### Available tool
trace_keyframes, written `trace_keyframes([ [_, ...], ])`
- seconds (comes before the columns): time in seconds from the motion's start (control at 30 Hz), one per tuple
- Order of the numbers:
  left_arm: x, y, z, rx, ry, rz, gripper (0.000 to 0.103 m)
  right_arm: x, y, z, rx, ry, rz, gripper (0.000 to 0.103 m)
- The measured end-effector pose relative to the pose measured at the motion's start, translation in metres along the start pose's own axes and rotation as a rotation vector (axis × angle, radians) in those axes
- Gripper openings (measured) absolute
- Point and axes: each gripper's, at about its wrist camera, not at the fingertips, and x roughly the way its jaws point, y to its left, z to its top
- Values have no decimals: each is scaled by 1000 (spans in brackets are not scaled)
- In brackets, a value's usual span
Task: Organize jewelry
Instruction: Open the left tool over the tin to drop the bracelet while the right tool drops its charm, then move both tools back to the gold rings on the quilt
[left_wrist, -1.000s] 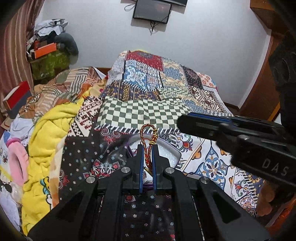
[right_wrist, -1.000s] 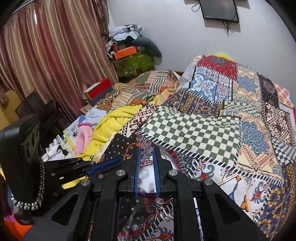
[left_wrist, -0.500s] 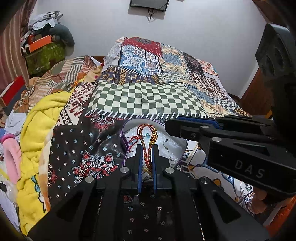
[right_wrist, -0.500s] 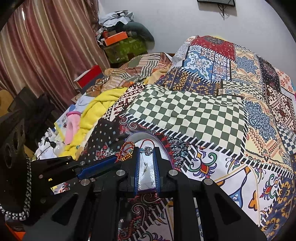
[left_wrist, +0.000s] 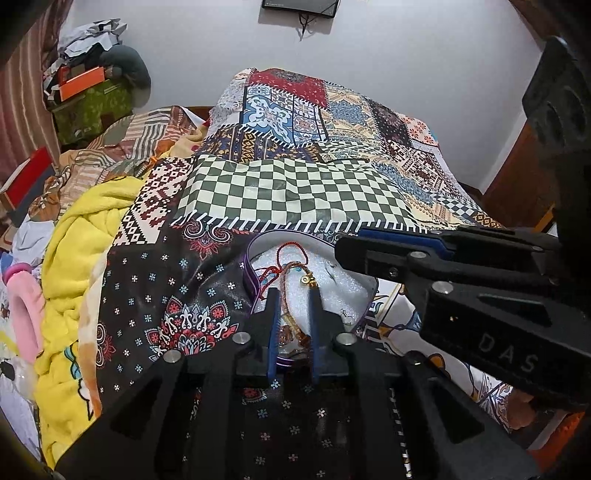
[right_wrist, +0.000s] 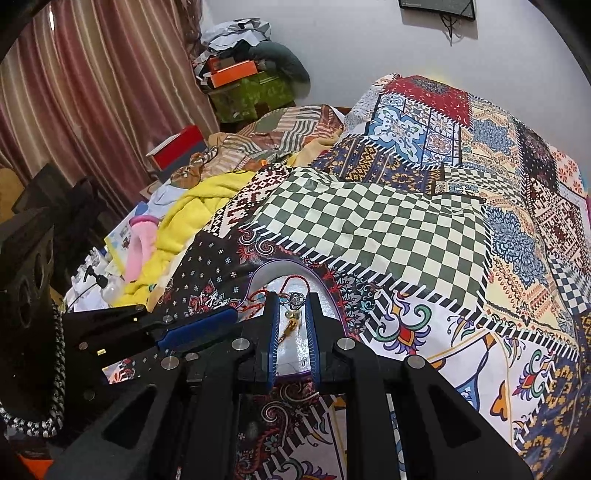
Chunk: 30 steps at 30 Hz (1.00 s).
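- The left gripper (left_wrist: 294, 295), earlier closed on the beaded bracelet (left_wrist: 291, 295), now has its jaws parted; the bracelet lies loose between them inside the purple-rimmed tray (left_wrist: 251, 273).
- The right gripper (right_wrist: 290, 302) hovers just beside it, jaws apart and empty, above the same tray (right_wrist: 258, 275), closer than before.
- A red cord bracelet (left_wrist: 291, 251) rests just beyond the left fingertips.

The left tongs (left_wrist: 293, 295) pointed forward and down, and their two fingers (left_wrist: 273, 325) stood a little apart with a gap between them. The right tongs (right_wrist: 291, 299) pointed the same way, with their blue-edged fingers (right_wrist: 314, 332) apart too. The right tongs reached across from the right side, just in front of the left ones.
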Motion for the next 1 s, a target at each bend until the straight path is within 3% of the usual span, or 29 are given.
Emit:
trace_keyframes([
  [0.1, -5, -2, 1, 3, -13, 10, 36, -3, 1, 0, 2, 6, -1, 13],
  [0.2, -11, -3, 2, 5, -20, 14, 41, -10, 3, 0, -1, 1, -6, 17],
  [0.37, -24, -6, 4, 1, -34, 23, 48, -29, 4, 0, 12, -36, -29, 46],
  [0.63, -54, -17, 9, 11, -79, 39, 56, -76, 0, 1, 25, -129, -72, 46],
  [1.0, -91, -50, 18, 21, -140, 16, 78, -149, -32, -23, 61, -220, -190, 47],
])
